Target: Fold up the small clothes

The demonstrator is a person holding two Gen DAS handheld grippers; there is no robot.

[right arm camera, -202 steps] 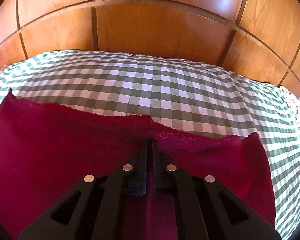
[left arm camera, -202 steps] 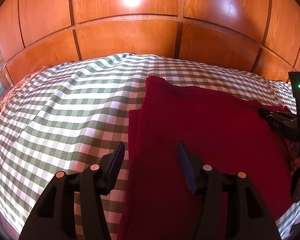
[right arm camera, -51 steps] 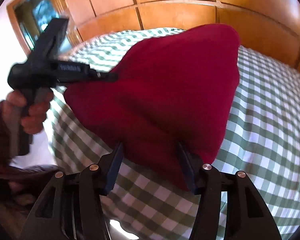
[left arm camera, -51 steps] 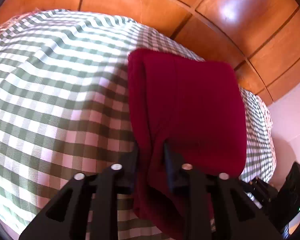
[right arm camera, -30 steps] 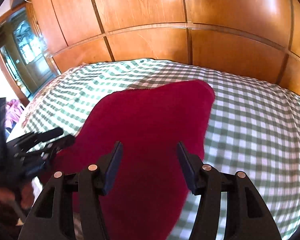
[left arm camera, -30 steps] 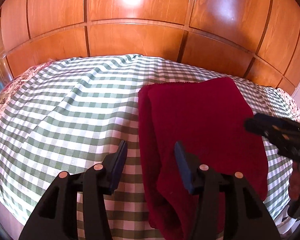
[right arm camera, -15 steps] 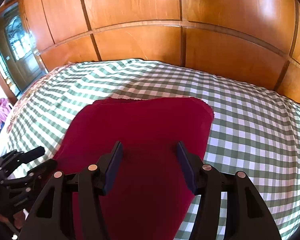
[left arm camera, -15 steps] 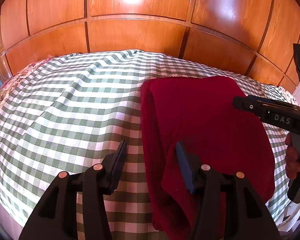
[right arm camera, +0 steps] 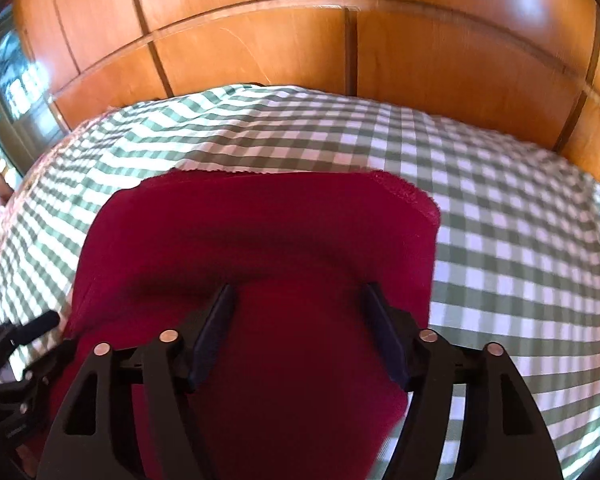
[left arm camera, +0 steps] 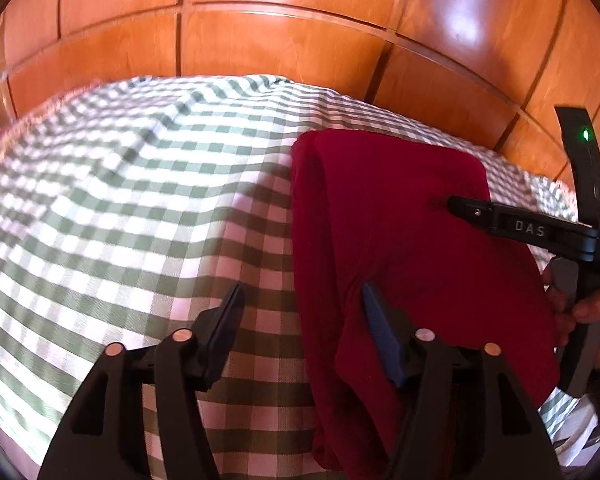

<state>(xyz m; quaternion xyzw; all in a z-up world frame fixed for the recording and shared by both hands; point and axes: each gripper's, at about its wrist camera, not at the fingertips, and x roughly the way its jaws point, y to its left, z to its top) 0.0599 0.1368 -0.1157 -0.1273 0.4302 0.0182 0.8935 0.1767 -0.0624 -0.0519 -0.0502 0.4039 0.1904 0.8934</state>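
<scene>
A dark red cloth (left arm camera: 400, 240) lies folded on the green-and-white checked tablecloth (left arm camera: 140, 200). My left gripper (left arm camera: 302, 312) is open at the cloth's left folded edge, the edge lying between its fingers. The right gripper's fingers (left arm camera: 472, 210) reach in from the right and rest on top of the cloth. In the right wrist view the cloth (right arm camera: 260, 248) fills the lower middle, and my right gripper (right arm camera: 298, 312) is open and low over it, holding nothing. The left gripper (right arm camera: 24, 336) shows at the lower left edge.
A wooden panelled wall (left arm camera: 284, 40) stands behind the table. The table's near edge runs along the bottom of both views. A hand (left arm camera: 592, 312) holds the right gripper's handle. A window or glass door (right arm camera: 16, 88) shows at the far left.
Both grippers have let go of the cloth, which now lies folded on the table. Over the last half second both moved closer to it, and the right gripper came down onto its top.
</scene>
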